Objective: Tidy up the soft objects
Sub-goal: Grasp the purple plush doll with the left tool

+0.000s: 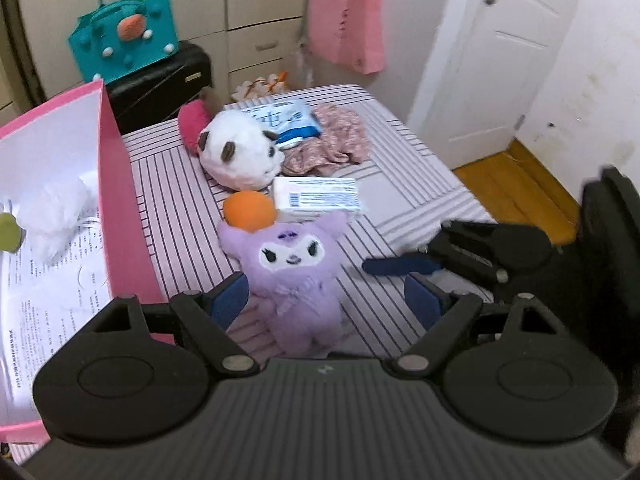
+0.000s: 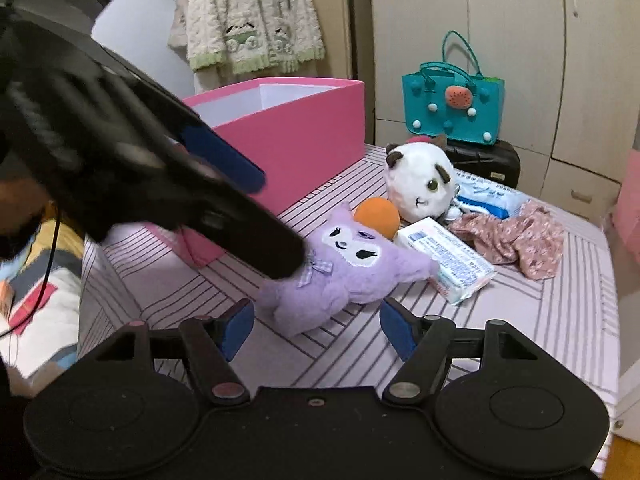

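Note:
A purple plush doll (image 1: 298,276) lies on the striped bed; it also shows in the right wrist view (image 2: 352,268). My left gripper (image 1: 326,300) is open, its blue pads on either side of the doll's body, not closed on it. My right gripper (image 2: 316,330) is open and empty, just short of the doll's lower end. An orange ball (image 1: 249,212) touches the doll's head. A white panda plush (image 1: 238,152) and a dark pink plush (image 1: 192,124) lie farther back. An open pink box (image 1: 116,208) stands at the left, with a white fluffy thing (image 1: 56,212) inside.
Two tissue packs (image 1: 318,196) (image 1: 286,120) and a floral cloth (image 1: 332,144) lie on the bed (image 1: 400,184). A teal bag (image 1: 124,40) sits on a black suitcase (image 1: 160,84) behind. A door (image 1: 504,52) and wooden floor (image 1: 516,184) are to the right.

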Tool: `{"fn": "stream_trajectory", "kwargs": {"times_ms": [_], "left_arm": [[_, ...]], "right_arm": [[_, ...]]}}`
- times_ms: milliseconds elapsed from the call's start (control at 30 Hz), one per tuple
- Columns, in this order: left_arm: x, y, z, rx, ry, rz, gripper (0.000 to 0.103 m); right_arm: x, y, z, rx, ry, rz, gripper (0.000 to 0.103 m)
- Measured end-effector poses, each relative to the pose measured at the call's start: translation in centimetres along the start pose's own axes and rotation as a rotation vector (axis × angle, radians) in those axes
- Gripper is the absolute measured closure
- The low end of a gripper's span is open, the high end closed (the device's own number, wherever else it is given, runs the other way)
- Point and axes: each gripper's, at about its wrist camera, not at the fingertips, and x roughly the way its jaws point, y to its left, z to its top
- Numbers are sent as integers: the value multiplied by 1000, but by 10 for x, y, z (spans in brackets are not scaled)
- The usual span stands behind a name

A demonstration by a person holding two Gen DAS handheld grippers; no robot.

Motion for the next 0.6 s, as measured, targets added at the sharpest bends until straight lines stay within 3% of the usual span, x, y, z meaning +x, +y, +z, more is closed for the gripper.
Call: {"fn": "stream_trajectory", "kwargs": {"times_ms": [167,400,533,600], "left_arm": [[20,7,2,-37,-8,42,18],[37,6,-10,-82,37,1,19],[43,10,-17,-149,33,-4,23],[42,13,-20,-174,19,-10,30]], "right_arm": [[17,-2,-4,49,-12,3,29],[30,3,-9,64,9,-40,28],[28,6,-12,69,-20,-47,30],[28,7,-14,49,-17,-57,35]]}}
